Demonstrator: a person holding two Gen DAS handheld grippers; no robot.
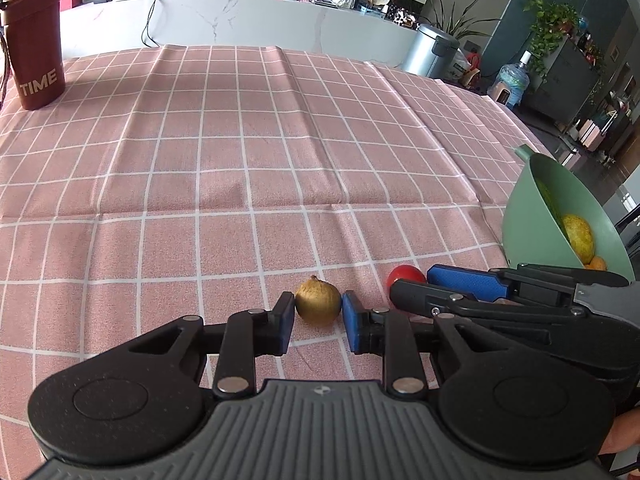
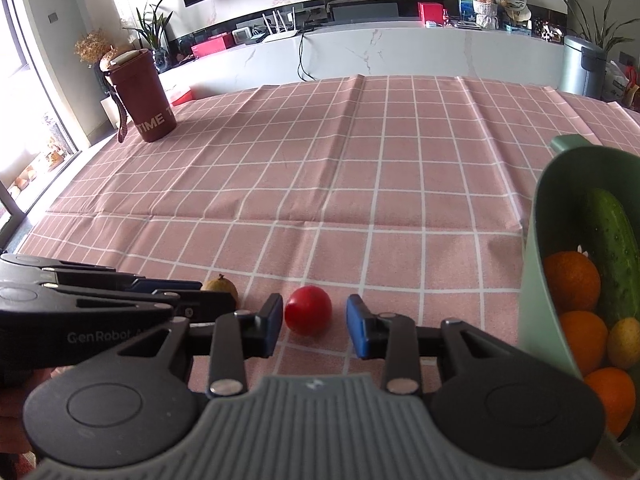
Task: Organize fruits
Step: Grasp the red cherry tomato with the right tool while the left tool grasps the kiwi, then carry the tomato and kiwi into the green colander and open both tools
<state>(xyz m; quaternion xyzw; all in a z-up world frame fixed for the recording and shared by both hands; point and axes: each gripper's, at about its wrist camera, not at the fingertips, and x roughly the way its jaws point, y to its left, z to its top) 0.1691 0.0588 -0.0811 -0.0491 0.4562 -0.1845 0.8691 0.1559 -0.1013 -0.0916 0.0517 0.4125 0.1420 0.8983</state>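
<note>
A small golden-brown fruit (image 1: 318, 300) lies on the pink checked tablecloth (image 1: 240, 168) between the blue pads of my left gripper (image 1: 318, 318). The pads sit close on both sides, touching or nearly so. A red tomato (image 2: 308, 310) lies between the fingers of my right gripper (image 2: 316, 324), which is open with a gap on the right side. The tomato also shows in the left wrist view (image 1: 405, 274), and the brown fruit in the right wrist view (image 2: 219, 285). A green basket (image 2: 536, 280) at the right holds oranges (image 2: 572, 280), a cucumber (image 2: 614, 248) and a yellow fruit (image 1: 578, 238).
A dark red cylindrical "TIME" container (image 1: 36, 44) stands at the far left of the table; it also shows in the right wrist view (image 2: 142, 96). A white counter (image 2: 400, 48) lies beyond the table's far edge. A grey bin (image 1: 432, 50) stands off the table.
</note>
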